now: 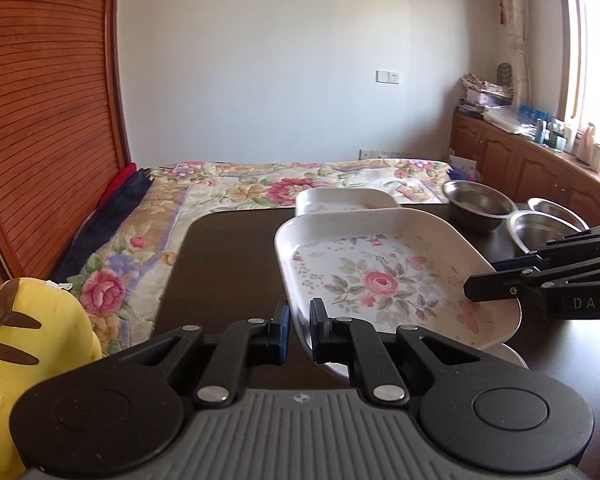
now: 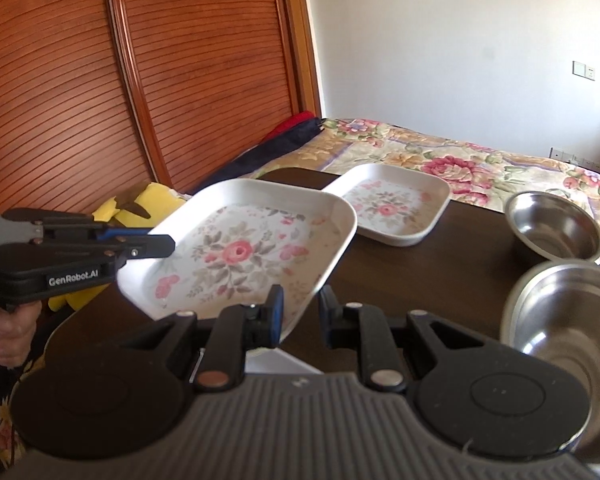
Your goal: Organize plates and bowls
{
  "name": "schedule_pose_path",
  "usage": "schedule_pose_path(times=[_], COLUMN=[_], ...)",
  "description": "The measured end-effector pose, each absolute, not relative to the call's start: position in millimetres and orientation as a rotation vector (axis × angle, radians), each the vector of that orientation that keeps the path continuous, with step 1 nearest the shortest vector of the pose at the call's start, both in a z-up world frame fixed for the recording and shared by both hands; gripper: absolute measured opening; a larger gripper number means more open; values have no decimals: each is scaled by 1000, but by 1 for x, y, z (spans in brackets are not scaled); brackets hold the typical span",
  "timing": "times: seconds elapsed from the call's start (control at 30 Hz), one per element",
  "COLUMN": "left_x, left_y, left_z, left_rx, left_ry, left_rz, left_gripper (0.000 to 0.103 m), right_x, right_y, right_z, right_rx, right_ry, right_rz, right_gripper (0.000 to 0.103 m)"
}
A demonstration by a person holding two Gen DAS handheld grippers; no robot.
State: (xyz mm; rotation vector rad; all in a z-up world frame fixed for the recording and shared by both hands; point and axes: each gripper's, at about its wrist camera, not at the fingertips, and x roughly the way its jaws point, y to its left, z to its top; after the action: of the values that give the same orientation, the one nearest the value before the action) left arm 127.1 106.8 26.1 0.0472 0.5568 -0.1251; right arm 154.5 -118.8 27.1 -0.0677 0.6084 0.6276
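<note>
The left wrist camera looks forward over its claw [image 1: 298, 330], close above the dark worktop [image 1: 228, 264], facing the bed [image 1: 260, 184]. The right wrist camera looks across its claw [image 2: 300, 312] leftward toward the wardrobe [image 2: 140, 80]. Both share the lifted floral plate [image 1: 380, 276] [image 2: 244, 252].

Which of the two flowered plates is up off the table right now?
The nearer flowered plate, tilted and gripped by both tongs. The other flowered plate lies flat on the table's far side.
</note>
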Motion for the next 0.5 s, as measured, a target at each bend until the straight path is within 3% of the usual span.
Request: schedule_pose_path(times=[0.5], left_x=[91], left_y=[77], left_z=[29], left_rx=[66], left_ry=[545], left_rz=[-172], left_gripper=[12], right_x=[118], right_y=[-146], right_z=[24], right_rx=[-54], right_ry=[588], right_rz=[582], right_gripper=[21])
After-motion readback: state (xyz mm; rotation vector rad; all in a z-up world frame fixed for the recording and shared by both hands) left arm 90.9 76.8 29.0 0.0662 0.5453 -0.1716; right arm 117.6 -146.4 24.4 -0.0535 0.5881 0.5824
